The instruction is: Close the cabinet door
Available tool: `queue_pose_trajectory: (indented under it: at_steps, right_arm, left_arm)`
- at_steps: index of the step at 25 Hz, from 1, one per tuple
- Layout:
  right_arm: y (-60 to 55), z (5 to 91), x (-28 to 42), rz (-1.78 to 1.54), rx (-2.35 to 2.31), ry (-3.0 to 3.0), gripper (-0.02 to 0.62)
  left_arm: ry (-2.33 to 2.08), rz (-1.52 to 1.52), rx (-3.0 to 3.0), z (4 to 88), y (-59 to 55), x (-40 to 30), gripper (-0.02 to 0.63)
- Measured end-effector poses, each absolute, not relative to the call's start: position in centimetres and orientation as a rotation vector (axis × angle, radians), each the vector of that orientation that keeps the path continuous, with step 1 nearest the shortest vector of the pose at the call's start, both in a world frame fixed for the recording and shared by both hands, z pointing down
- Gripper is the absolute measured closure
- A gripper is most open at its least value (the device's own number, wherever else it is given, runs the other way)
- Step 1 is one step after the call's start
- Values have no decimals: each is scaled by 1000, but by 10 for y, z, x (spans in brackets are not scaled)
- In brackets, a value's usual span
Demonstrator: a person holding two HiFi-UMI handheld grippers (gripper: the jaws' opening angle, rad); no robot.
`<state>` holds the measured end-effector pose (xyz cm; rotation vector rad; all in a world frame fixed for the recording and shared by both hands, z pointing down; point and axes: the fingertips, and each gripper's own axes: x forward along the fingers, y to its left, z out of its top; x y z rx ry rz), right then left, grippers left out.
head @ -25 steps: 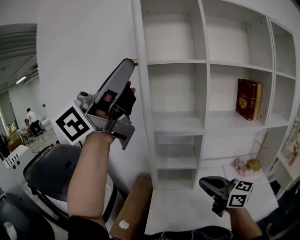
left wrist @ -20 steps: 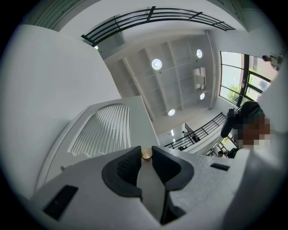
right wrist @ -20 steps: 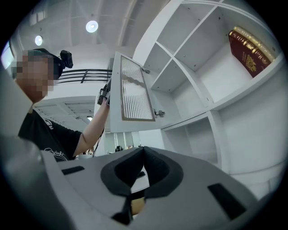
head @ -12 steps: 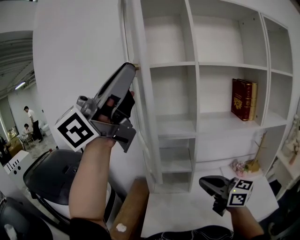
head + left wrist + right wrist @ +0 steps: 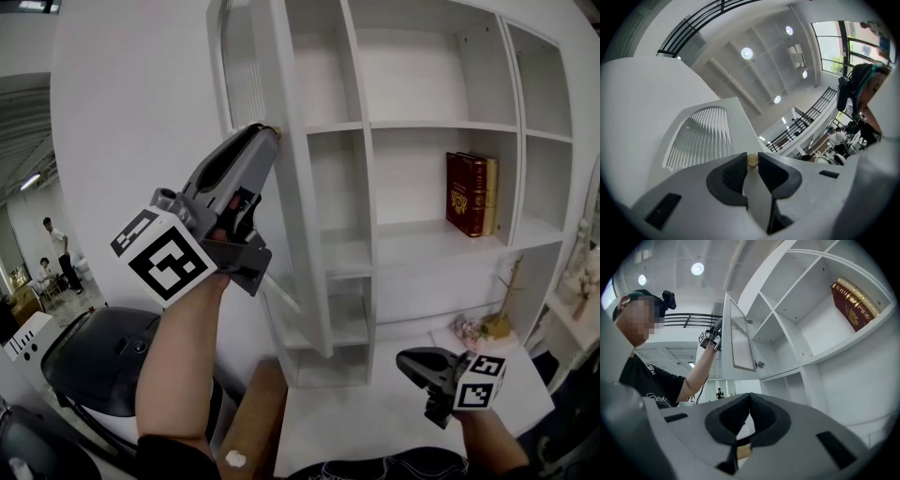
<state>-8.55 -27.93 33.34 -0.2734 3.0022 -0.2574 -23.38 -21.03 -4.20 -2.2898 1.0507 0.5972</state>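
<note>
At left end of white cabinet [image 5: 412, 127], door [image 5: 305, 234] stands part open, angled out from frame. Louvred panel [image 5: 246, 66] in its upper part.
Left gripper [image 5: 272, 132] raised, jaws clamped on small pale knob [image 5: 752, 160] at door's free edge.
Right gripper [image 5: 405, 360] low over white counter [image 5: 375, 422], jaws together, empty.
Red book [image 5: 469, 192] on middle shelf, well apart from door.
Step judged: swing-shut in hand, not finished.
Next move calls for: hold knob, follow door's arc toward frame until flush, then let go.
</note>
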Motion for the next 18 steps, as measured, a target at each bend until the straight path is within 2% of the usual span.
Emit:
queue_pose_trajectory:
  at_steps: [10,18]
  right_arm:
    - [-271,331,-67,-235,-340,2982,589]
    - [-299,337,-26,-261,-410,2964,589]
  left_arm:
    - [1117,498,-2200,-42,-222,-220,531]
    - [1197,416,-2149,-41,-278,-189,531]
